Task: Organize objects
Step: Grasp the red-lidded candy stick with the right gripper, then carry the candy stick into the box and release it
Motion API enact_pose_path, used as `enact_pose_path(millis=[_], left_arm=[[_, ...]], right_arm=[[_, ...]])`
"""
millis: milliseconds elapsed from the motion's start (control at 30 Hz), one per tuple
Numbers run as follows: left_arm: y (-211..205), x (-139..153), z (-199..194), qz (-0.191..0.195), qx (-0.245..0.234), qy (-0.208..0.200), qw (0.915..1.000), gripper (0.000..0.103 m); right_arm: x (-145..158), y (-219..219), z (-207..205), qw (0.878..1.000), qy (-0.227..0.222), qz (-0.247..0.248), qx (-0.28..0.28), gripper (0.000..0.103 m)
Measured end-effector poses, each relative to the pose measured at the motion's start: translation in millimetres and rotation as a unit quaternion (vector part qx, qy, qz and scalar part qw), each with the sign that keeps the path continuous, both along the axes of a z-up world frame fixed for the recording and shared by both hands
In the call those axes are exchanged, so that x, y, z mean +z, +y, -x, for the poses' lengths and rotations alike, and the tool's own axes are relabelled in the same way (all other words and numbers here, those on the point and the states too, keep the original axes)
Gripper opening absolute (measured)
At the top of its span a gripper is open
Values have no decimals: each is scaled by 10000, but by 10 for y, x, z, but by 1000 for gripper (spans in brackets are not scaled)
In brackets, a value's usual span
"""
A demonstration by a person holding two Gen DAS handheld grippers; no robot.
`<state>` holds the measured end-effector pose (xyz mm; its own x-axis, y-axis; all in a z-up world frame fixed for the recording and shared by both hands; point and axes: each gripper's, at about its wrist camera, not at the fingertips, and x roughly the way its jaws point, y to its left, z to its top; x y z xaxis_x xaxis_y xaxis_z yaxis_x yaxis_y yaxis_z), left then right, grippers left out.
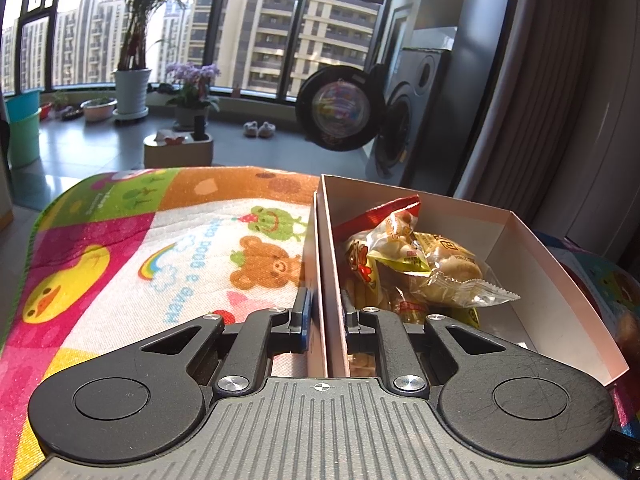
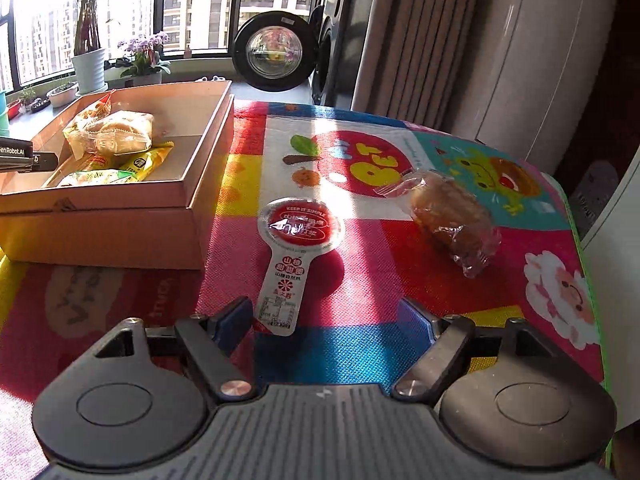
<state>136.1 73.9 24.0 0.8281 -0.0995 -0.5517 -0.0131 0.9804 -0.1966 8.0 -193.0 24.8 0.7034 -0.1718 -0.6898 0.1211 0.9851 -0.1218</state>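
Note:
My left gripper is shut on the left wall of a shallow cardboard box, one finger outside and one inside. Wrapped snacks lie heaped in the box. From the right wrist the same box stands at the left on the mat, with its snack packets inside. My right gripper is open just above the mat. A red-and-white spoon-shaped jelly pack lies flat with its handle end between the fingers. A bun in clear wrap lies further off to the right.
A bright cartoon play mat covers the table; its right edge drops off near the bun. Beyond are a washing machine with open door, potted plants, a curtain and windows.

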Motion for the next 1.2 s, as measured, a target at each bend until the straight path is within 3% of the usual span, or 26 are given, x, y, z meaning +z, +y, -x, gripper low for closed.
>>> enact_pose_path(millis=[100,400,533,667,700,833,1000,1200], left_arm=[[1,0,0,5,-1,1,10000,16],[0,0,0,4,-1,1,10000,16],[1,0,-1,4,-1,1,10000,16],[0,0,0,2,-1,1,10000,16],[1,0,0,3,0,1,10000,16],[2,-1,-1,10,-1,4,10000,16],[16,-5,-14,59,-13,21,10000,16],[22,-8,-19,74,-13,25,10000,16]], right_arm=[[23,-70,-22,9999,-43,-148,77,80],[-20,7,-421,9935,-219,532,986,80],[-67,-188,-640,9960,-57,43,896,79],[-90,-313,-695,9957,13,-594,710,66],[-91,-289,-677,9958,7,-560,730,60],[-48,-173,-578,9965,148,-397,720,60],[234,-129,-301,9961,154,-406,769,60],[957,-22,-64,9932,-568,-464,905,60]])
